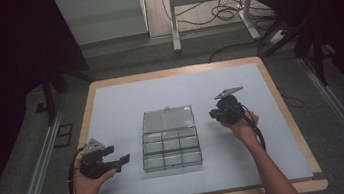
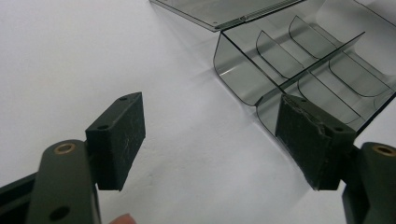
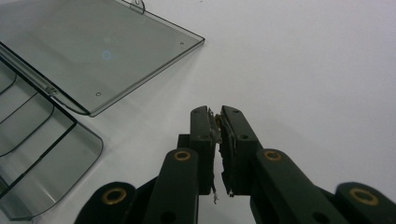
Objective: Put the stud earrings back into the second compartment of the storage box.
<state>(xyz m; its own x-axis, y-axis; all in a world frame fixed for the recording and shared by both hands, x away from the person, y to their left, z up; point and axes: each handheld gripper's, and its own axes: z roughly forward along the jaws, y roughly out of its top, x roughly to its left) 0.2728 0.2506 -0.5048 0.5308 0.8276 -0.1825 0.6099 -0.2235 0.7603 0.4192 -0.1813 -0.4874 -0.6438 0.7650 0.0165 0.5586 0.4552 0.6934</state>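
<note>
At the centre of the high view sits a clear compartment box (image 1: pixel 171 152) — light, stiff, slippery, best pinched at a wall — left gripper (image 1: pixel 121 160) gaping, right gripper (image 3: pixel 216 130) closed on nothing.

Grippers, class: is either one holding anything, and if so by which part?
Nothing is held. The left gripper stands open beside the clear divided box; the right gripper is shut on nothing, over the bare table.
</note>
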